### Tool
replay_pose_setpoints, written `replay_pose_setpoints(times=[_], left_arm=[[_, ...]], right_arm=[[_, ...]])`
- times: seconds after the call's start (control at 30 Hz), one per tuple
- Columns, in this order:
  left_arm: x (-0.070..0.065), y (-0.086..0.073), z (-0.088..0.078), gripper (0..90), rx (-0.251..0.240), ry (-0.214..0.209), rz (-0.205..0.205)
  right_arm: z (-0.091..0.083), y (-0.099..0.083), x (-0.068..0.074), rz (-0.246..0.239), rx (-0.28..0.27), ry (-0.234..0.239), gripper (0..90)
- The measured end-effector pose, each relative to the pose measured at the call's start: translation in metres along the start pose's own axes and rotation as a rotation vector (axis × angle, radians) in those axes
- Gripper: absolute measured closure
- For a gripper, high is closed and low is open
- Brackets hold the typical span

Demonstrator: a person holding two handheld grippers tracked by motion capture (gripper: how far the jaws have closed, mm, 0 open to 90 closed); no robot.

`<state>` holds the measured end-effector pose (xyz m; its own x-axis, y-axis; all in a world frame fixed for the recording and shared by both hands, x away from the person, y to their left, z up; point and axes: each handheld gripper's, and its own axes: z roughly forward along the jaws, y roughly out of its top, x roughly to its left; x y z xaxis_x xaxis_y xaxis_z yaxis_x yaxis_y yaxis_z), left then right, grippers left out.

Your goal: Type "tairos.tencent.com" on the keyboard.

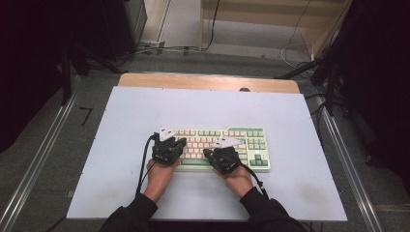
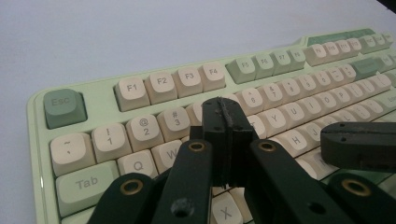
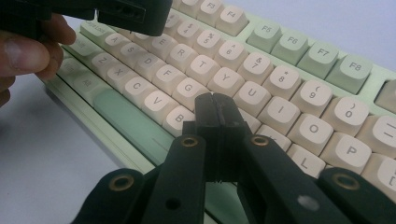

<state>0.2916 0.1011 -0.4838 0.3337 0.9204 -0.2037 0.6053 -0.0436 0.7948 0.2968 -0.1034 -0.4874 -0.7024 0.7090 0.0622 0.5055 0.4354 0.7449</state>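
Jaws: your left gripper (image 2: 228, 122) and right gripper (image 3: 217, 107) are both closed, empty | Place: keyboard (image 1: 251, 145) mid-table (image 1: 121, 193) | Risk: blunt tips may hit two keys together.

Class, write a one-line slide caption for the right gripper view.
Right gripper, jaws shut and empty, poised over the H key area of a green-and-cream keyboard.

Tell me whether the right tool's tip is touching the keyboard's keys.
Cannot tell. In the right gripper view the shut right tool overlaps the keys of the keyboard near H, hiding any gap or contact; the high view is too distant to settle it.
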Motion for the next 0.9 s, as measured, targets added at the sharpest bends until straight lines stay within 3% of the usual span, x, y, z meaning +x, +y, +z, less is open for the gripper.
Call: replay_pose_setpoints(times=[0.9], left_arm=[[-0.0005, 0.0002, 0.0003, 90.0, 0.0, -0.006, -0.001]], right_arm=[[0.0015, -0.0005, 0.001, -0.005, 0.002, 0.003, 87.3]])
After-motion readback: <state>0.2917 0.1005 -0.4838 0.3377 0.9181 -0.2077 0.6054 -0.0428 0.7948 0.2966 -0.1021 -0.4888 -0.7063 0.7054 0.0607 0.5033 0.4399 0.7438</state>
